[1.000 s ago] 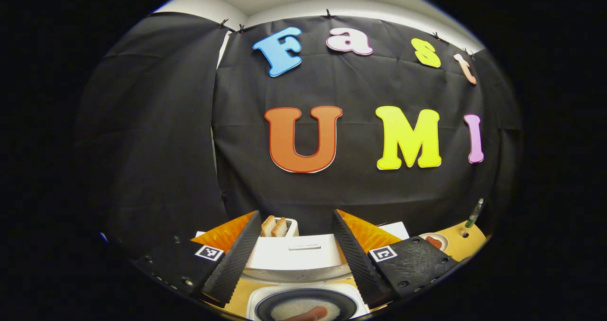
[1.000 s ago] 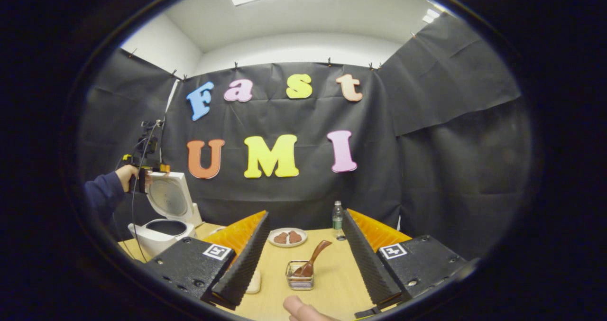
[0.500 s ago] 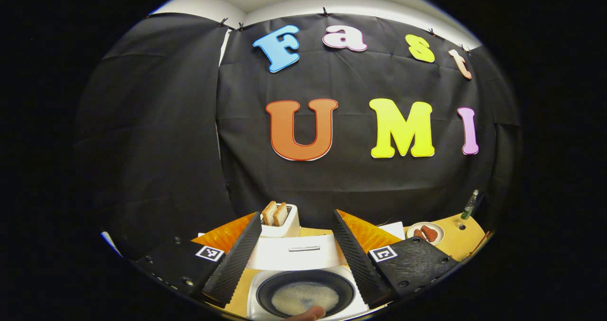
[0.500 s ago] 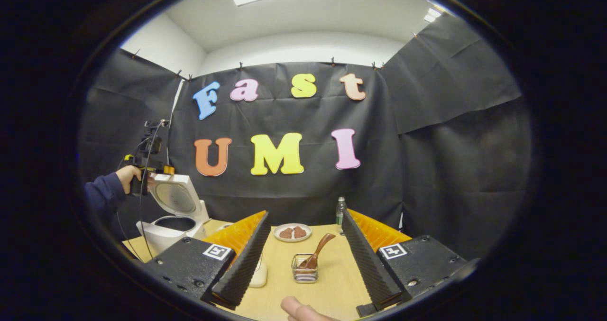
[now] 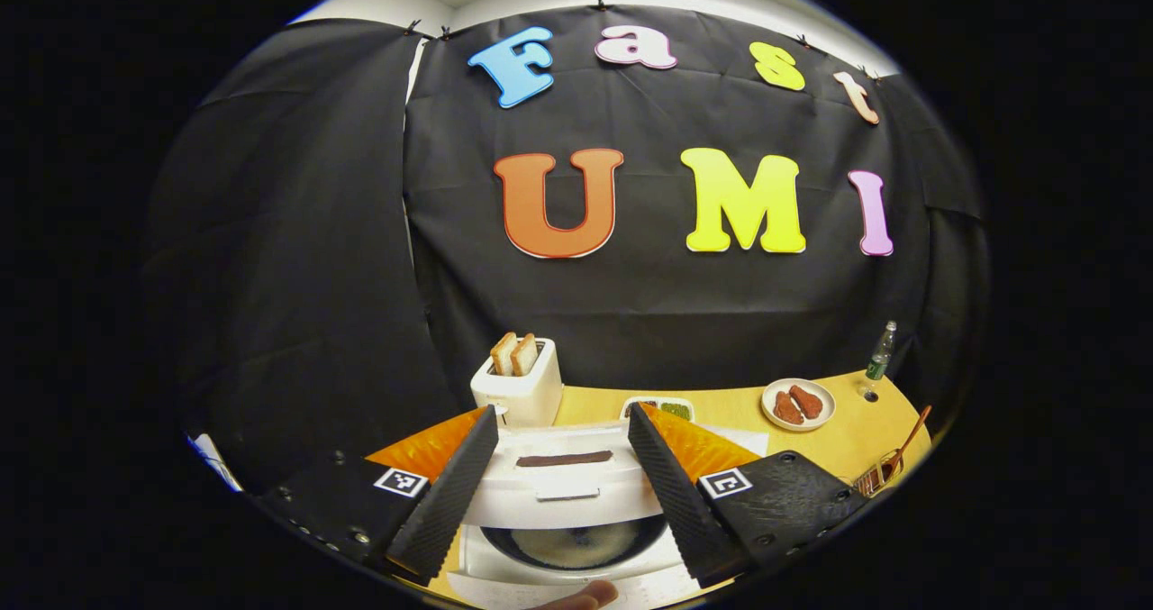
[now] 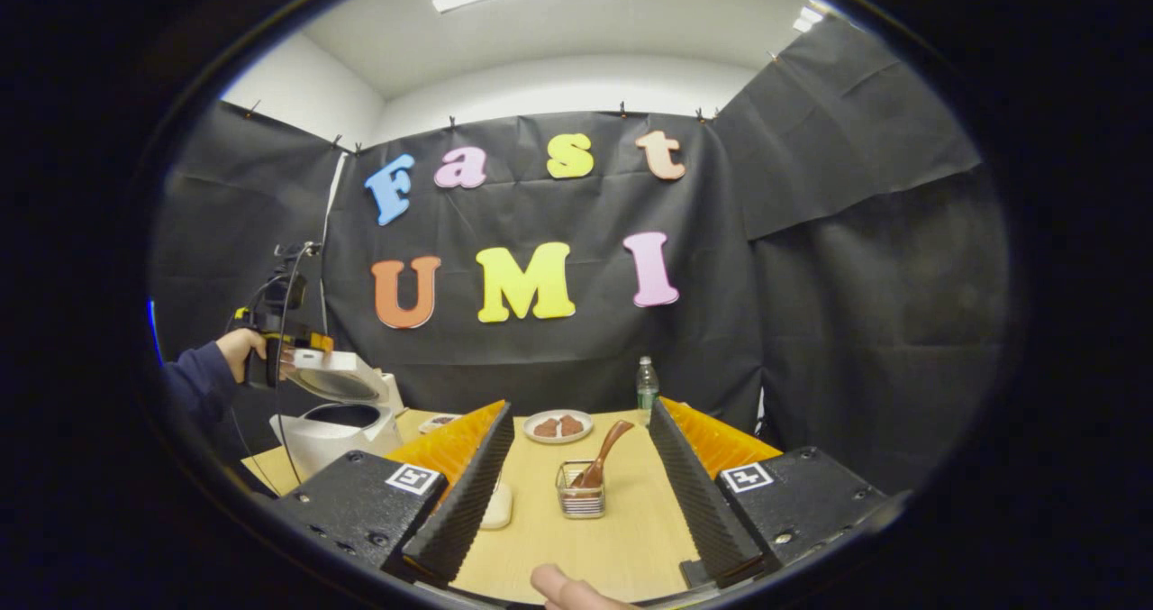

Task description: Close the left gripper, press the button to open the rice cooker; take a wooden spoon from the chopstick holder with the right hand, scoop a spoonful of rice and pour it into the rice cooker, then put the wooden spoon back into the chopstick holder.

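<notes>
Left tongs (image 5: 563, 484): spread wide, empty, straddling the raised lid of the rice cooker (image 5: 563, 488). Right tongs (image 6: 581, 493): spread wide, empty, above the tabletop (image 6: 621, 538). The wooden spoon (image 6: 602, 464) stands in the chopstick holder (image 6: 580, 500) ahead.

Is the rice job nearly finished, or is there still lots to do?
Done: the rice cooker is open, its lid partway up, with the left gripper at it, jaws apart. In hand: nothing; the right gripper hovers with open, empty jaws. The wooden spoon leans in the chopstick holder, so the scooping is either still left or already finished; I cannot tell which.
</notes>
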A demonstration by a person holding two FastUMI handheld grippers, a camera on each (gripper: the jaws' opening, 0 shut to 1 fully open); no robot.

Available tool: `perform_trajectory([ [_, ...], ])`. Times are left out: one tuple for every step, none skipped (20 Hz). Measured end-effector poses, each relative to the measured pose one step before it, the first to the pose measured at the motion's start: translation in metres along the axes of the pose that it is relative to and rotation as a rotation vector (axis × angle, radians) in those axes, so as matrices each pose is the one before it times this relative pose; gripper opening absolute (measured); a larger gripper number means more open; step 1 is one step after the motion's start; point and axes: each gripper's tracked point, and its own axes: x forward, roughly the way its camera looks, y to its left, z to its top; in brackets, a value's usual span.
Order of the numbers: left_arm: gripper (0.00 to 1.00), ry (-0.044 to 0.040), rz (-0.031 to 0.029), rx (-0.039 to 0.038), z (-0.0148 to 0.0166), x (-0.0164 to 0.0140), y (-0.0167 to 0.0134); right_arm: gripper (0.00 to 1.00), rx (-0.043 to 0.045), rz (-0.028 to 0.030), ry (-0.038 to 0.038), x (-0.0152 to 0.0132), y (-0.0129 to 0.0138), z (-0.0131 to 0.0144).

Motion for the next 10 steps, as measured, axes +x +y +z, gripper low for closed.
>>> perform_trajectory([
  [0.94, 0.00406, -0.00053, 0.00063, -0.0044, -0.00311, -0.00171, 0.98, 0.00291, 0.00578, 0.00523, -0.0032, 0.00158, -0.00241],
  [0.94, 0.00407, -0.00129, 0.0035, -0.00553, -0.0022, -0.00056, 0.98, 0.00337, 0.00382, 0.0021, -0.00242, 0.00017, -0.00218],
  [0.94, 0.00568, -0.00433, -0.00131, -0.00676, -0.00166, -0.00146, 0.98, 0.00346, -0.00128, -0.00055, -0.00184, -0.00043, -0.00136],
  [0.94, 0.01317, -0.00656, -0.00784, -0.00797, -0.00227, -0.00105, 0.98, 0.00314, -0.00065, -0.00334, -0.00306, -0.00003, -0.00084],
  [0.94, 0.01247, -0.00595, -0.01395, -0.00761, -0.00267, 0.0008, 0.98, -0.00002, 0.00043, -0.00236, -0.00306, 0.00115, 0.00005],
  [0.94, 0.01582, -0.00495, -0.01637, -0.00787, -0.00221, 0.00014, 0.98, -0.0024, -0.00221, 0.0021, -0.0029, 0.00064, -0.00251],
  [0.94, 0.01204, -0.00506, -0.00816, -0.00737, -0.00226, -0.00156, 0.98, -0.00272, -0.00001, 0.00202, -0.00298, -0.00004, -0.00143],
  [0.94, 0.01037, -0.00121, -0.00566, -0.00645, -0.00093, -0.0004, 0.98, -0.00417, 0.00142, 0.00062, -0.00186, 0.00179, -0.00113],
  [0.95, 0.00431, 0.00013, -0.00002, -0.00626, -0.00052, -0.00019, 0.98, -0.00468, -0.00048, 0.00102, -0.00304, 0.00068, 0.00039],
  [0.95, -0.00361, 0.0015, 0.00973, -0.00495, -0.00057, -0.00077, 0.98, -0.00551, 0.00134, -0.00257, -0.00337, 0.00057, -0.00025],
])
